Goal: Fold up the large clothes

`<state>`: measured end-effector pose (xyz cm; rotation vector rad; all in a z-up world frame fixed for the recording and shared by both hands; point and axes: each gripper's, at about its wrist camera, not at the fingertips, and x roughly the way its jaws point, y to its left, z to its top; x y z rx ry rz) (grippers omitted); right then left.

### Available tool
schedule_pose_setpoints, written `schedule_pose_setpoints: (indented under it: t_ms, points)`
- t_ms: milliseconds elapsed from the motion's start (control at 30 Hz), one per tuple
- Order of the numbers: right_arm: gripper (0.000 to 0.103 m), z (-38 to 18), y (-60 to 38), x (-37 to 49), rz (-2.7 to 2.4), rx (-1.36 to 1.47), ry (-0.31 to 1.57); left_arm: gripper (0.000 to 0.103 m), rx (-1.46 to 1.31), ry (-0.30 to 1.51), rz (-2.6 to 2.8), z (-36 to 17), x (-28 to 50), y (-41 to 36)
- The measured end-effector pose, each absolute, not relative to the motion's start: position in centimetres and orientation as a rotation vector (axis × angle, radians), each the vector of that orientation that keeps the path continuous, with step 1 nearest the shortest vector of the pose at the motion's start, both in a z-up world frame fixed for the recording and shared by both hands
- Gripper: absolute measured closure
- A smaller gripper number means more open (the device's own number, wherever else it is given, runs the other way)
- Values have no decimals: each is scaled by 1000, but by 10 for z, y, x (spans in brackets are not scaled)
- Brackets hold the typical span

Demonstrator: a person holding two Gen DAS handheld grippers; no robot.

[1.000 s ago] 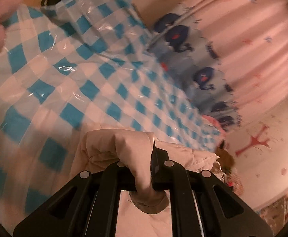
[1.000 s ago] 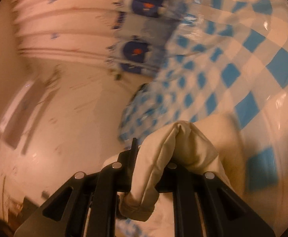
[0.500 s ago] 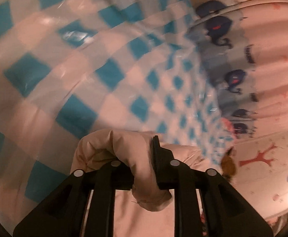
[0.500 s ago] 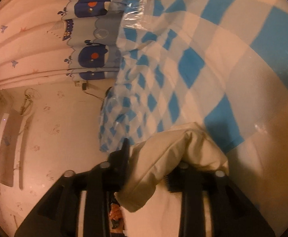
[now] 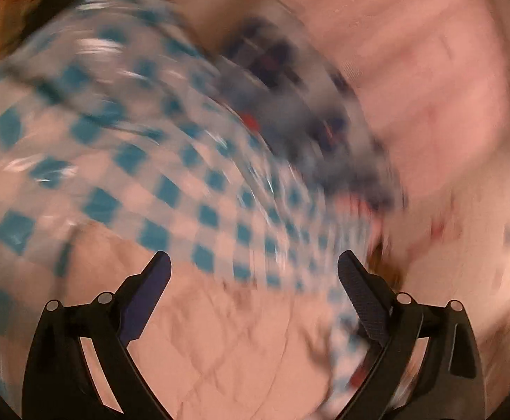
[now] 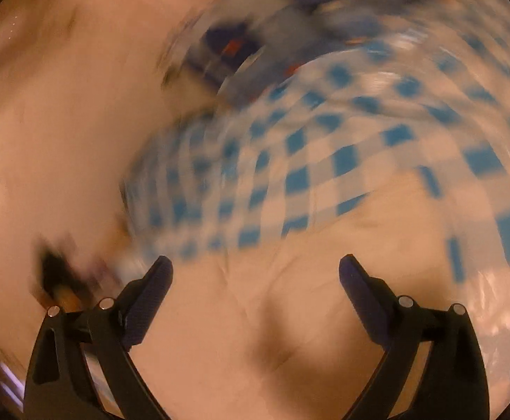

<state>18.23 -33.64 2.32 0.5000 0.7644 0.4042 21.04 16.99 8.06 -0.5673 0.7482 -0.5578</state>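
Cream cloth, the garment (image 5: 240, 343), fills the lower frame in both wrist views, lying flat and creased on the blue-and-white checked sheet (image 5: 170, 182). Both frames heavily motion-blurred.

Left gripper (image 5: 253, 262): jaws spread wide and opening, nothing pinched; garment lies beneath and between the fingers, pads clear of it. Garment's far edge runs from 9 o'clock toward centre, checked sheet beyond it.

Right gripper (image 6: 255, 266): same posture, jaws wide and opening, nothing clamped. Garment (image 6: 272, 332) shows a soft dark crease just below centre, seen in this view only.

Left view only: checked sheet continues down at 5 o'clock, right of the garment; pink folds of curtain (image 5: 430, 87) at 1 to 3 o'clock.

Right view only: plain pale surface from 8 to 11 o'clock; dark smeared object (image 6: 58, 273) at 8 o'clock, too blurred to identify.

Farthest, both views: pale-blue fabric with dark-blue and red shapes (image 5: 290, 105), at 12 to 1 o'clock.
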Motion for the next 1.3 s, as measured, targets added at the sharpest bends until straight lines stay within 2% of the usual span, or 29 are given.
schedule_pose_setpoints:
  t_ms: [100,167,267,400,533,667,733,767,833,867,967,1067,1167,1233,1300]
  points:
    - [11,6,-272,197,334,198,846,11,-187,789,-610,53,185,85]
    - [11,-23,-251,216,272,129,907,11,-10,859,-572,13,189,42]
    - [9,-74,-253,253,186,117,997,10,92,961,-422,-51,230,22]
    - [7,-99,-266,291,124,152,1061,10,60,1004,-364,-76,264,23]
    - [8,-86,-265,286,139,123,1087,11,59,973,-331,-49,244,28]
    - [8,-35,-280,259,95,93,874,11,84,813,-310,-9,230,36]
    - [8,-47,-298,267,8,66,903,11,68,853,-255,-20,247,48]
    - [7,-60,-305,273,-16,63,939,11,49,904,-201,-43,260,61]
    - [6,-97,-327,282,40,200,1001,10,-61,963,-250,-82,268,79]
    - [6,-102,-340,280,62,294,965,10,-78,956,-256,-87,269,82]
    - [6,-103,-326,284,18,195,987,10,-4,970,-210,-91,270,71]
    - [7,-83,-325,276,-1,187,1004,10,61,961,-126,-70,258,64]
    - [7,-41,-308,247,43,255,887,10,-77,801,-191,-14,215,48]
    - [7,-30,-277,236,82,179,864,10,-92,742,-260,1,200,22]
    - [7,-41,-238,231,94,40,877,10,-71,729,-286,-7,194,-4]
